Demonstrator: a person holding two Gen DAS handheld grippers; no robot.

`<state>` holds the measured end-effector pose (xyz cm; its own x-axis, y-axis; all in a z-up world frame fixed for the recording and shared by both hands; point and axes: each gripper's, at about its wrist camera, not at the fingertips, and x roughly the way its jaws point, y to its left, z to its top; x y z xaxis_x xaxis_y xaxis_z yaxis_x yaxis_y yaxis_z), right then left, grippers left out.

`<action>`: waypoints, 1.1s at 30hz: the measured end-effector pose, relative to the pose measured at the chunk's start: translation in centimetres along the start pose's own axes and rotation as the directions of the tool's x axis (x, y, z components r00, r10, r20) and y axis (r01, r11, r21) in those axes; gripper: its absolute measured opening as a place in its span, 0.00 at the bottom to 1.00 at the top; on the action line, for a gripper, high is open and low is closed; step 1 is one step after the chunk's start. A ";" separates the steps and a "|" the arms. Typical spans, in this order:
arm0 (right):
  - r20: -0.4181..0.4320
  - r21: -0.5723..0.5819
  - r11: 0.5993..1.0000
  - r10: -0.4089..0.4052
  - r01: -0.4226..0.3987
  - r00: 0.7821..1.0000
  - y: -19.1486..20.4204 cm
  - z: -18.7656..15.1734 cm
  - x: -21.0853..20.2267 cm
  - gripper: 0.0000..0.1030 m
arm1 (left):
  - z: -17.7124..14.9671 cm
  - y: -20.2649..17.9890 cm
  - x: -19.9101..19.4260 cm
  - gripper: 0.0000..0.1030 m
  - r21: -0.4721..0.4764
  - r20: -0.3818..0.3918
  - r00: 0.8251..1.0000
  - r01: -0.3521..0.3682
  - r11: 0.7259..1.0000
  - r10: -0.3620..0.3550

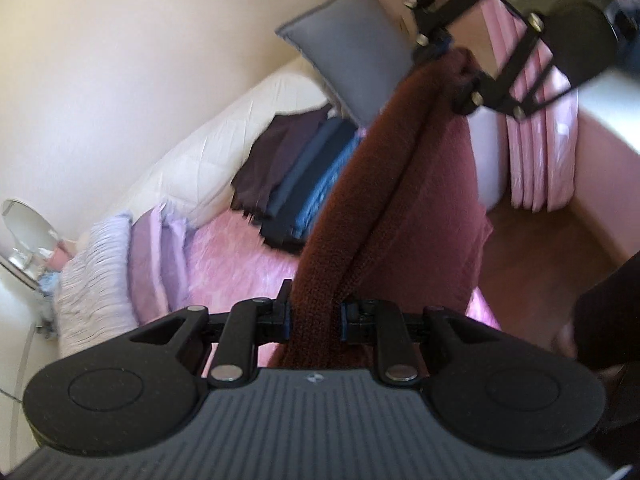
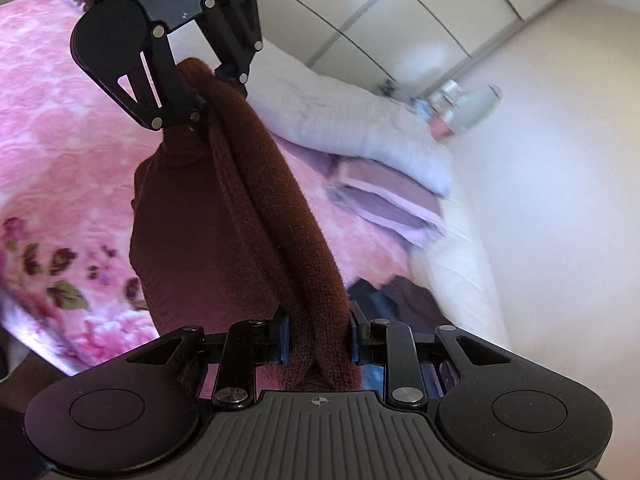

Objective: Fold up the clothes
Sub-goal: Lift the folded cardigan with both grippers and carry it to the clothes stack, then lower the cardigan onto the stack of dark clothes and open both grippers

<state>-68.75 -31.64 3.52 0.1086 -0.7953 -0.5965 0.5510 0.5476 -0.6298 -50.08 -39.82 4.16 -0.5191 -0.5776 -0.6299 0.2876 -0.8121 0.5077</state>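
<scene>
Bed (image 1: 248,248) with pink floral cover, white quilt along the wall. Maroon knit garment (image 1: 384,184) is off the bed, stretched in the air between both grippers, its body hanging below. Dark folded stack (image 1: 296,176) on the bed near a grey pillow (image 1: 352,48). Left gripper (image 1: 316,316): narrow opening, clamped on one bunched garment end. Right gripper (image 2: 318,340): likewise clamped on the other end.

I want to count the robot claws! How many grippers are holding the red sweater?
2. The left gripper is shut on one end of the maroon sweater, and the right gripper is shut on the other end. The sweater hangs between them above the pink bed cover.
</scene>
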 end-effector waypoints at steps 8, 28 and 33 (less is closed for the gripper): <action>-0.043 0.064 0.994 -0.081 0.083 0.996 -9.6 -4.7 3.6 0.25 | 9.1 5.7 10.9 0.18 0.066 0.061 0.998 0.008 0.998 -0.012; 0.017 -0.170 0.985 -0.025 0.028 1.000 -34.4 -21.4 34.1 0.29 | 22.0 15.0 49.4 0.23 0.055 -0.209 0.976 -0.048 0.997 0.059; -0.032 -0.304 0.952 0.023 -0.032 0.999 -28.9 -24.9 37.1 0.34 | 17.8 12.2 52.4 0.27 -0.029 -0.297 0.955 0.016 0.999 -0.024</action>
<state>-101.23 -70.45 -12.82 0.0949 -0.7736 -0.6265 0.2699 0.6257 -0.7318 -88.08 -78.49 -12.17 -0.2631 -0.5566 -0.7880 0.3021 -0.8232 0.4806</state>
